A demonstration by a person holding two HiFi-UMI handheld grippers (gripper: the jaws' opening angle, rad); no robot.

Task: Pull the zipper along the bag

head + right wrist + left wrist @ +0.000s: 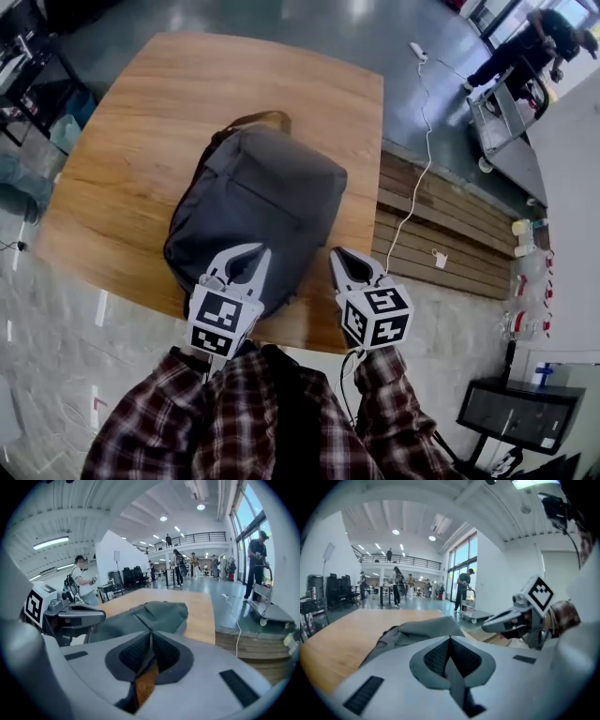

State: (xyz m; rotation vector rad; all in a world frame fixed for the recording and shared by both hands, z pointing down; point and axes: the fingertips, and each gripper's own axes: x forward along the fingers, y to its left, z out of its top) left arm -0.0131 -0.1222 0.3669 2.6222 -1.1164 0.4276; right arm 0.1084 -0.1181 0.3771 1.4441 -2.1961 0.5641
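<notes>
While the bag (262, 202) lies mid-frame on the tabletop (122, 159), your left gripper (253, 253) and right gripper (337, 255) hover at its lower edge, jaws together.

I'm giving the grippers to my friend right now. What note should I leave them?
Left gripper: shut, holding nothing, at the near end of the bag.
Right gripper: shut, holding nothing, just off the bag's near right side.
Bag: a grey backpack lying on the wooden table, with its handle at the far end.
Done: nothing yet. Neither gripper has hold of the zipper.
Left: find the zipper pull (I can't make it out from here), probably steady the bag with one gripper, then grip the pull and draw it along.
</notes>
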